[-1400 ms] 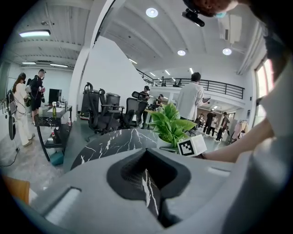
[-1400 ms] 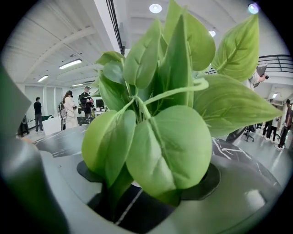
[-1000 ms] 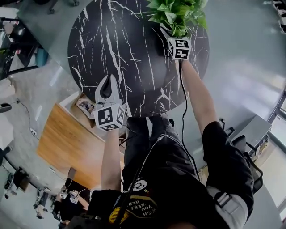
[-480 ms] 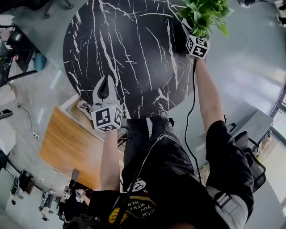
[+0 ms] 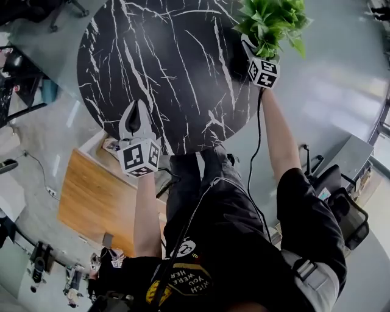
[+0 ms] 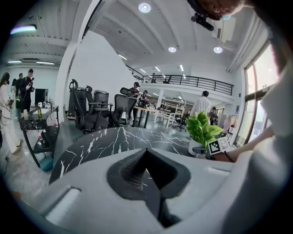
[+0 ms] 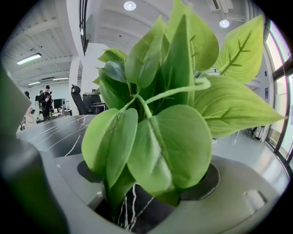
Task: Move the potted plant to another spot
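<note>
Your left gripper (image 5: 136, 105) has its jaws closed tip to tip with nothing between them and points forward and slightly down. Its marker cube (image 5: 139, 157) sits close to your body on a bent left arm (image 5: 145, 213). Your right arm (image 5: 274, 134) is stretched forward, nearly straight. Your right gripper (image 5: 248, 47) has its jaws spread wide round the base of the potted plant (image 5: 271, 21), gripping it. Its own cube (image 5: 263, 72) faces up.

Daylight is streaming in from tall windows (image 6: 258, 105) right of my black marble table (image 5: 164, 67); round ceiling lamps (image 6: 144, 7) are glowing above it. The floor (image 5: 341, 97) beside it is glaring pale. Fisheye distortion is bending every edge, and the potted plant (image 7: 169, 137) is softening against my lens.
</note>
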`<state>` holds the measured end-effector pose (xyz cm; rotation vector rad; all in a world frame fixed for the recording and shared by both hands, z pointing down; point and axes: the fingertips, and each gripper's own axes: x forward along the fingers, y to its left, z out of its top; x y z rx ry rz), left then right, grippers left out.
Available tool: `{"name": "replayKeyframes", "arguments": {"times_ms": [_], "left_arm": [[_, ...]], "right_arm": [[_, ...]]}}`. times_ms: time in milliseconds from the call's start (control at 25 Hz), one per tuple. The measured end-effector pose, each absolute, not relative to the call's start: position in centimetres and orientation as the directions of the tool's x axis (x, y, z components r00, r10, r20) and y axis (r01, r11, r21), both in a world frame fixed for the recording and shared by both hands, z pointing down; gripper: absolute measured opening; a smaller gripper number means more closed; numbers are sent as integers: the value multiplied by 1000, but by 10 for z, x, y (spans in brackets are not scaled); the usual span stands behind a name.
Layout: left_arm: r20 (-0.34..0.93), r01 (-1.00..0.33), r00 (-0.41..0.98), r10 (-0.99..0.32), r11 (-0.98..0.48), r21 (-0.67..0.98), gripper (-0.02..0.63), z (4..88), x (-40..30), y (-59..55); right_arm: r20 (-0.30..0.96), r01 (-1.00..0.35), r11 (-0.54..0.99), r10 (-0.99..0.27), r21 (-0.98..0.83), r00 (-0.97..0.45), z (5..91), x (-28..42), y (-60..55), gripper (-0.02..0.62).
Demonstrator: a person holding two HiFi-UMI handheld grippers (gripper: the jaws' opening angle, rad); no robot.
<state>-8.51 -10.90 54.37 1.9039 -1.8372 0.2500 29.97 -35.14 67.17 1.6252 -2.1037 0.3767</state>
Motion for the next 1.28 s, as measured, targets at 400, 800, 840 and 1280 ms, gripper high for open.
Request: {"name": "replayKeyframes", "arguments": {"times_ms": [400, 800, 840, 1280], "left_arm": [[443, -976, 131, -887, -38, 213, 5, 542, -58, -101], [451, -976, 96, -887, 5, 218, 5, 548, -67, -83], [451, -976, 88, -888, 14, 218, 5, 548, -70, -80], [445, -958, -56, -894, 173, 227, 5, 545, -125, -45]], "right_arm": [[507, -958, 278, -838, 77, -202, 675, 313, -306, 417], [483, -931, 359, -827, 61, -287, 675, 267, -307, 407], [481, -923, 381, -821, 60, -308, 675, 256, -307, 405], [454, -766, 641, -697, 48, -555, 673, 99, -294, 394]]}}
